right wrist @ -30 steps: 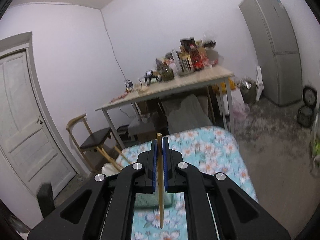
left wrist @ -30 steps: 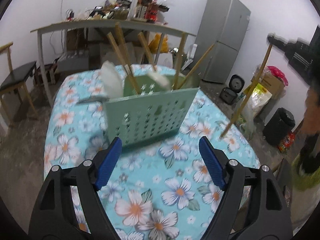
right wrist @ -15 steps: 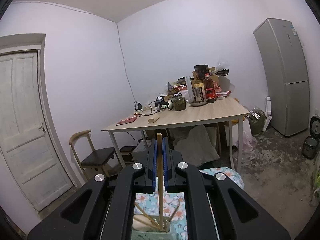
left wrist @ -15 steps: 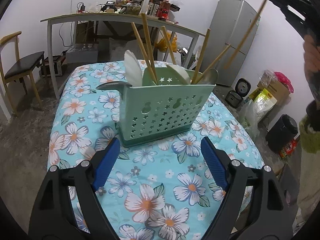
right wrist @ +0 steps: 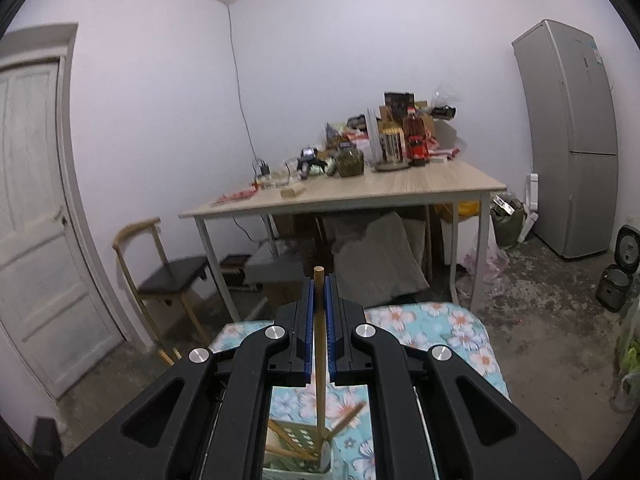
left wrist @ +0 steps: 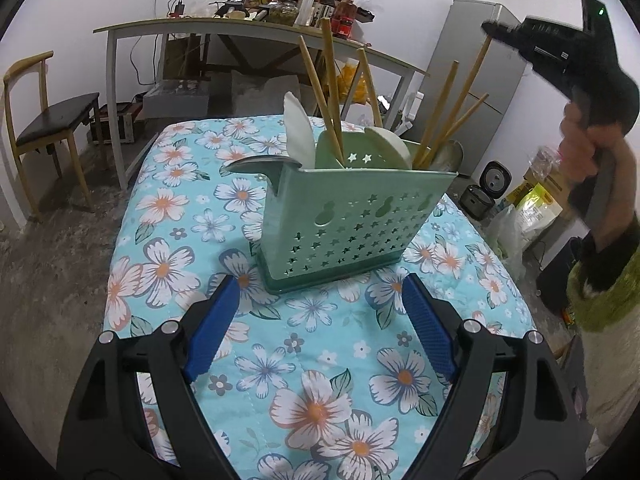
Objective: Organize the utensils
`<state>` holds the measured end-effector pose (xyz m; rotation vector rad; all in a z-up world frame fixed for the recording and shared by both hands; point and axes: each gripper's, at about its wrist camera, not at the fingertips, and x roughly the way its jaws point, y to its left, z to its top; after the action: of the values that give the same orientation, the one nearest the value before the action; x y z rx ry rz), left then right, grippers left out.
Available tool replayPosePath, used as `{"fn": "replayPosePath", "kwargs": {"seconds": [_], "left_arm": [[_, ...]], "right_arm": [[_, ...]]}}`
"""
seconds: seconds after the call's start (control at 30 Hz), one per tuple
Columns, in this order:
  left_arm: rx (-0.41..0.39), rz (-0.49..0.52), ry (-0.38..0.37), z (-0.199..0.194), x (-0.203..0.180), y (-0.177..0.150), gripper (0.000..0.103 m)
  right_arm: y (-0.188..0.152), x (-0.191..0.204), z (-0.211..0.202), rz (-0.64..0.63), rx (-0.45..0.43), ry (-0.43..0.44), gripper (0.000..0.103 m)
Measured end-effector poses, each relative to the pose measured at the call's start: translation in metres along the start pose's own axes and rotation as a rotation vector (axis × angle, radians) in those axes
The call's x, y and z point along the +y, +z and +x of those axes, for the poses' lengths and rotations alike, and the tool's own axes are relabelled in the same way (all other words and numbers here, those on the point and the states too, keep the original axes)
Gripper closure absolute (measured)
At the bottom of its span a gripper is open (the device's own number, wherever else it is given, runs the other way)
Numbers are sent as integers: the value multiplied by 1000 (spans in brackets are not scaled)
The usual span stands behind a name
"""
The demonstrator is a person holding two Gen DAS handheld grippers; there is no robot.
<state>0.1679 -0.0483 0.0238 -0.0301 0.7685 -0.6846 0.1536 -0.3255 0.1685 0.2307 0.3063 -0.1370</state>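
Pretty much the tail end: the caddy [left wrist: 352, 216] on the counter [left wrist: 168, 208] already holds spoons and chopsticks, right gripper [right wrist: 319, 320] fingers pinch one last chopstick [right wrist: 319, 344] lowering into it, left gripper [left wrist: 320, 332] fingers spread and empty, nothing loose visible.

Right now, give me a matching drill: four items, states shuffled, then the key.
1. left claw
2. right claw
3. green caddy
4. white spoon

A. shut on a chopstick
B. standing on the floral cloth
C. open, holding nothing
D. upright inside the holder

Pairs: 1-C, 2-A, 3-B, 4-D
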Motion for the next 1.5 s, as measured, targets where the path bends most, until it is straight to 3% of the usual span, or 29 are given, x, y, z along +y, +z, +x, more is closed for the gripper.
{"fn": "replayPosePath", "kwargs": {"seconds": [0.23, 0.3, 0.53, 0.73, 0.83, 0.97, 1.13, 1.23, 1.5], "left_arm": [[1, -5, -1, 1, 2, 0, 24], [-1, -7, 0, 0, 1, 0, 24], [-34, -6, 18, -17, -6, 0, 23], [-87, -6, 49, -47, -15, 0, 15], [-97, -21, 71, -59, -19, -4, 11], [-94, -43, 141, -70, -24, -17, 8], [-80, -51, 255, -77, -29, -38, 8], [-58, -38, 307, -81, -36, -46, 8], [-116, 39, 468, -97, -59, -48, 8]], "right_arm": [[-27, 0, 6, 18, 69, 7, 93], [-30, -5, -2, 42, 68, 10, 79], [-41, -9, -56, 97, 31, 42, 64], [-69, -8, -114, 115, 15, 50, 41], [-94, -5, -132, 108, 48, 31, 25], [-137, 3, -141, 72, 164, -30, 15], [-183, 18, -152, -27, 249, -121, 7], [-190, 23, -158, -71, 272, -155, 6], [-188, 20, -169, -88, 303, -226, 6]]}}
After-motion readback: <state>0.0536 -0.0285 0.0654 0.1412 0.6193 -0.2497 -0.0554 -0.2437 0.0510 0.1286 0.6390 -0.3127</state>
